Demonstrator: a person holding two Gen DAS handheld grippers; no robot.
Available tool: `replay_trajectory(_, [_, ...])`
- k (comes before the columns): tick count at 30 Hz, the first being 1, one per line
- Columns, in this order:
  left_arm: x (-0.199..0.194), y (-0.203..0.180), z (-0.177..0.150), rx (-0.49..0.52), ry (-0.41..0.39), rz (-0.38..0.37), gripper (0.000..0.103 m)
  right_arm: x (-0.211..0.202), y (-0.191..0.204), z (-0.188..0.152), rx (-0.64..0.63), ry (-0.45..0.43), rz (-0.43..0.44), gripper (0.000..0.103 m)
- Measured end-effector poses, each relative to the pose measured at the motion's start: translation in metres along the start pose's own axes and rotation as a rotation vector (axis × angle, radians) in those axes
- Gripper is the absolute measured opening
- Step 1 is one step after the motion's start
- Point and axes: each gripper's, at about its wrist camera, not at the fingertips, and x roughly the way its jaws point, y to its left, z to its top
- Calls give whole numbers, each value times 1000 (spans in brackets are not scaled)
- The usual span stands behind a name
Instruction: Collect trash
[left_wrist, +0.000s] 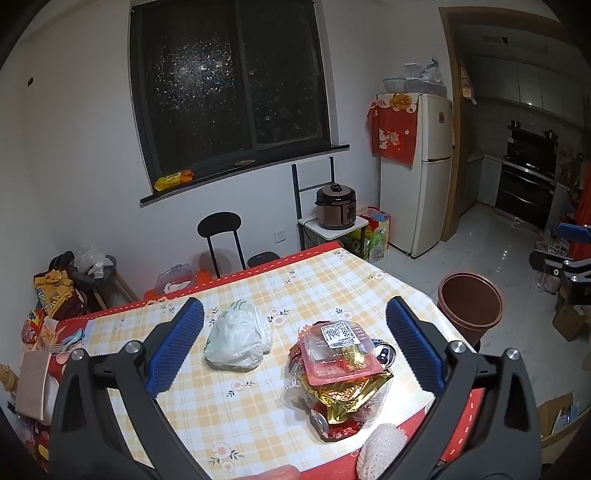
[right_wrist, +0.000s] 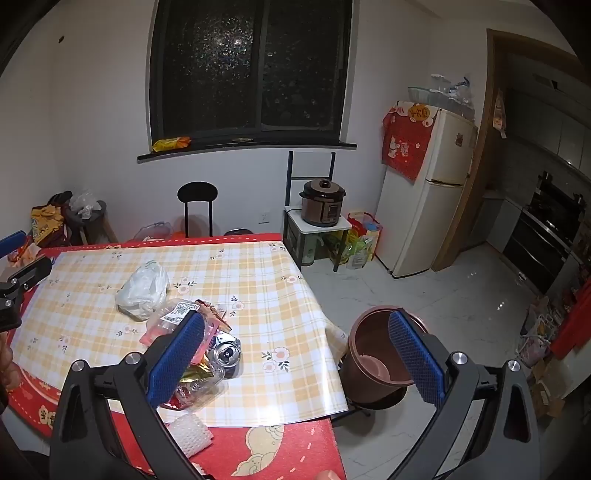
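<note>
Trash pile (left_wrist: 338, 373) topped by a clear box with unreadable white label (left_wrist: 338, 331); both tongs (left_wrist: 295, 356) (right_wrist: 295, 356) gape empty.

a white fridge (left_wrist: 417, 173) draped with a red cloth (left_wrist: 393, 129) stands by the kitchen doorway, a brown pressure cooker (left_wrist: 335, 206) sits on a small stand beside it, and a black chair (left_wrist: 221, 236) faces the dark window (left_wrist: 229, 81).

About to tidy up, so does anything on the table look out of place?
Yes: a crumpled plastic bag, a heap of wrappers with a can, and foam netting lie loose on the tablecloth.
</note>
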Motion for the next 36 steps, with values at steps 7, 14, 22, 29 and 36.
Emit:
replay_trajectory(7, [-1, 0, 0, -9, 1, -2, 97, 0, 0, 0, 2, -3, -2, 98])
replay_trajectory(14, [0, 0, 0, -8, 2, -1, 97, 0, 0, 0, -1, 0, -2, 98])
replay_trajectory(22, [0, 0, 0, -8, 3, -1, 97, -1, -1, 0, -3, -3, -1, 98])
replay_trajectory(29, [-2, 2, -1, -9, 2, 0, 97, -2, -1, -1, -3, -4, -1, 98])
replay_trajectory(36, [-2, 4, -1, -10, 2, -2, 97, -2, 0, 0, -3, -6, -1, 98])
